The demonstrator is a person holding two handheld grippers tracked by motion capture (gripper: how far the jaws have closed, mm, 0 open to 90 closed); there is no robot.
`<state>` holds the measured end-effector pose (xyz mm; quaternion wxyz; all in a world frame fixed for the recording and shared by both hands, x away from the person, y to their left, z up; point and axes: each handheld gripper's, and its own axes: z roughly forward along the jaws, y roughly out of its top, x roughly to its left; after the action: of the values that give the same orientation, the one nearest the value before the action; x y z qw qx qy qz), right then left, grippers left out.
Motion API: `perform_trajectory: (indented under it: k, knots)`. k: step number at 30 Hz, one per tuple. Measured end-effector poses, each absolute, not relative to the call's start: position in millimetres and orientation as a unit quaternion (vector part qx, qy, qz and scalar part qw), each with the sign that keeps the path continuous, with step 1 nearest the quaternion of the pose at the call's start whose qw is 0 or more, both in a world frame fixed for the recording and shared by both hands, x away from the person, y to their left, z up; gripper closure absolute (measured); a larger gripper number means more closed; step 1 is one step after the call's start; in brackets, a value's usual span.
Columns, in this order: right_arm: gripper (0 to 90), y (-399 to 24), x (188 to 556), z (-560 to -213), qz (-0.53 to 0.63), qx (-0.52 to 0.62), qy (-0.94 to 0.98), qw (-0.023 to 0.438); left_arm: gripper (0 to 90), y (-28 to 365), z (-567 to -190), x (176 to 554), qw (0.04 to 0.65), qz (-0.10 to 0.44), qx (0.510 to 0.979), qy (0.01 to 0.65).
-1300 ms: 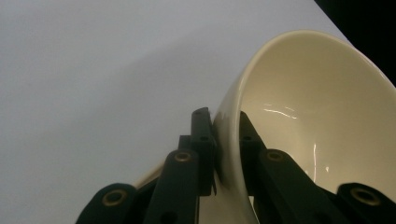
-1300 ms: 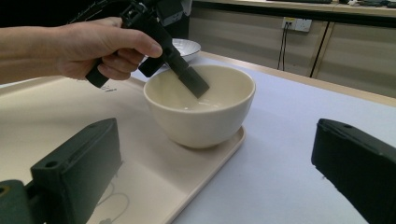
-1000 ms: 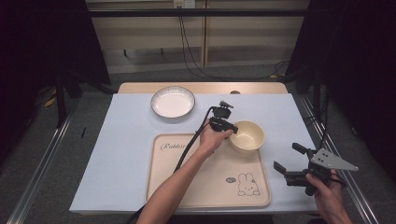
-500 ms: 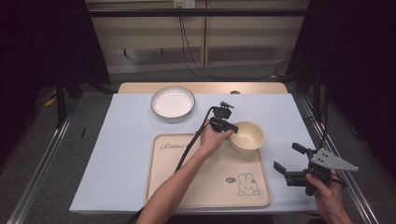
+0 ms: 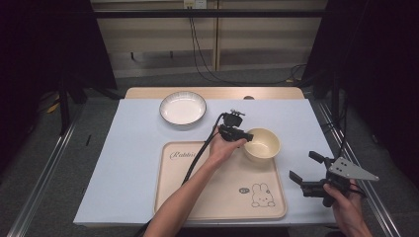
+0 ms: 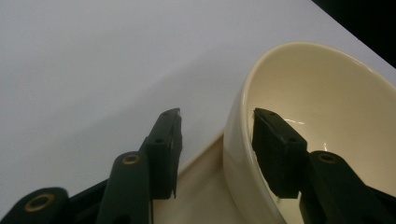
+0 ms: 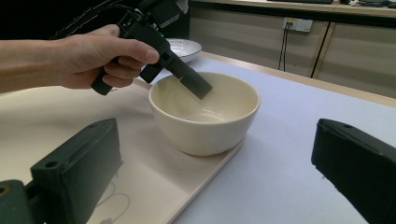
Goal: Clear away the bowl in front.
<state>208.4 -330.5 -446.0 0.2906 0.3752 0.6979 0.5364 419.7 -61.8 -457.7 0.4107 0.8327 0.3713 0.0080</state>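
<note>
Bowl (image 5: 262, 143), cream, upright on the far right corner of the beige tray (image 5: 217, 197), its rim between the jaws of the left gripper (image 6: 217, 140), which have just been opening and now stand clear of the wall on both sides. Right gripper (image 5: 309, 167) spread wide, holding nothing, near the table's right edge, well apart from the bowl. White plate (image 5: 182, 108) beyond the tray on the pale blue mat (image 5: 123, 163).

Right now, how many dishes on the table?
2. A cream bowl sits on the far right corner of the tray, its wall between the open left claw jaws. A white plate sits on the mat beyond the tray.
</note>
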Motion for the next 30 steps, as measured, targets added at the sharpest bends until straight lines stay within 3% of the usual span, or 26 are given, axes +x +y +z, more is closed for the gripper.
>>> perform_trajectory:
  k: [5, 11, 15, 30]
  knots:
    - [1.1, -330.5, 208.4, -446.0, 0.537, 0.376, 0.697, 0.29, 26.3, -60.4, -457.1, 417.1, 0.419, 0.03, 0.831, 0.366]
    - [1.1, -330.6, 208.3, -445.8, 0.538, 0.376, 0.696, 0.29, 6.3, -55.3, -455.1, 412.0, 0.436, 0.038, 0.824, 0.36]
    - [1.1, -330.5, 208.6, -446.0, 0.536, 0.376, 0.697, 0.293, 2.7, -50.7, -451.4, 409.7, 0.45, 0.047, 0.817, 0.358]
    - [1.1, -330.5, 208.6, -445.9, 0.536, 0.376, 0.697, 0.292, 2.2, -15.2, -439.8, 396.8, 0.496, 0.089, 0.79, 0.349]
